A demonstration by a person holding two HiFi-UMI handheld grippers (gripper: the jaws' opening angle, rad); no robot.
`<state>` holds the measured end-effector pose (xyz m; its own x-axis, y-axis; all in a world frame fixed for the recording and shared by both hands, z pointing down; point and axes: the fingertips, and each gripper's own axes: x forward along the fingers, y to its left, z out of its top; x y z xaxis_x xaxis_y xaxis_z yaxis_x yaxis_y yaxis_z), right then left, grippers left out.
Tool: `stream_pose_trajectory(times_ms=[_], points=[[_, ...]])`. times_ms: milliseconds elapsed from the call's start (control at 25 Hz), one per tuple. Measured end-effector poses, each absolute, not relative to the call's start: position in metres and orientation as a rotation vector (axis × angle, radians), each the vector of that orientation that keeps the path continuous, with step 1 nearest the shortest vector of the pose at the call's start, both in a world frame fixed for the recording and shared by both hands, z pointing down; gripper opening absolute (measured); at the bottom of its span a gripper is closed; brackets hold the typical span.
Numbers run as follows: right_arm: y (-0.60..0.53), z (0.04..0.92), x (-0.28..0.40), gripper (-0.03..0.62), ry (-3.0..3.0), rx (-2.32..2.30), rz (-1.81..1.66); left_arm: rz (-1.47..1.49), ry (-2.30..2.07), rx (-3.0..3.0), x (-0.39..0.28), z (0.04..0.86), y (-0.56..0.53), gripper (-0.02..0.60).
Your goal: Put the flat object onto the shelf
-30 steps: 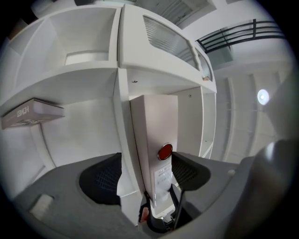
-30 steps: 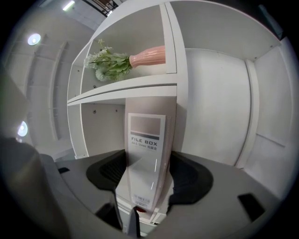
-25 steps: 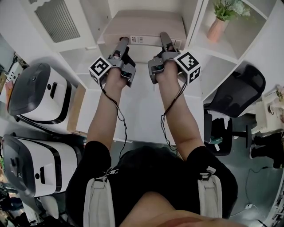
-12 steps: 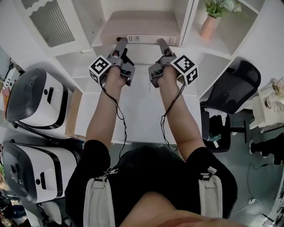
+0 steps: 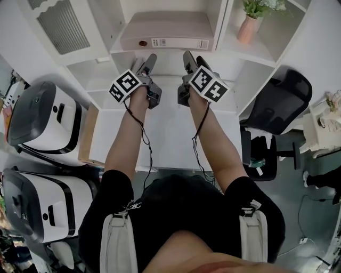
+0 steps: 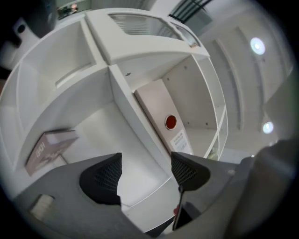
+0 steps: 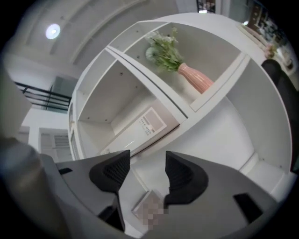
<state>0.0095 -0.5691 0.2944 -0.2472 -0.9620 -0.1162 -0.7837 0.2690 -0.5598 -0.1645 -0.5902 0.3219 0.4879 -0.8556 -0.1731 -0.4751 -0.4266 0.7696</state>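
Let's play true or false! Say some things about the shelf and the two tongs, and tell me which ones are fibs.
1. The flat pink-beige box lies on the shelf. True.
2. The right tongs are squeezing the box. False: nothing is between them. They stand apart, though they have just been closing a little.
3. The left tongs are open and empty. True.
4. The pink vase shares the box's compartment. False: it stands in the next compartment to the right.
5. The vase is empty. False: a green plant sticks out of it.
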Motion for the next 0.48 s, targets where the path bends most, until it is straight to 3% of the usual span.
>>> stream_pose_trajectory(times_ms=[120,240,360,480], points=[[-0.56,0.299,-0.004,0.211,2.244,-1.614,-0.333,-0.605,-1.173,2.236,-0.157,0.327,-0.575,0.341],[-0.546,0.309,-0.009,0.139,2.328,-1.712,-0.111,-0.428,-1.31,2.406,-0.154,0.335,-0.557,0.319],[-0.531,0.316,-0.013,0.065,2.358,-1.742,0.037,-0.276,-1.484,2.536,-0.16,0.339,-0.537,0.119],[-0.518,0.328,-0.016,0.02,2.357,-1.732,0.063,-0.239,-1.569,2.633,-0.165,0.336,-0.513,0.047]])
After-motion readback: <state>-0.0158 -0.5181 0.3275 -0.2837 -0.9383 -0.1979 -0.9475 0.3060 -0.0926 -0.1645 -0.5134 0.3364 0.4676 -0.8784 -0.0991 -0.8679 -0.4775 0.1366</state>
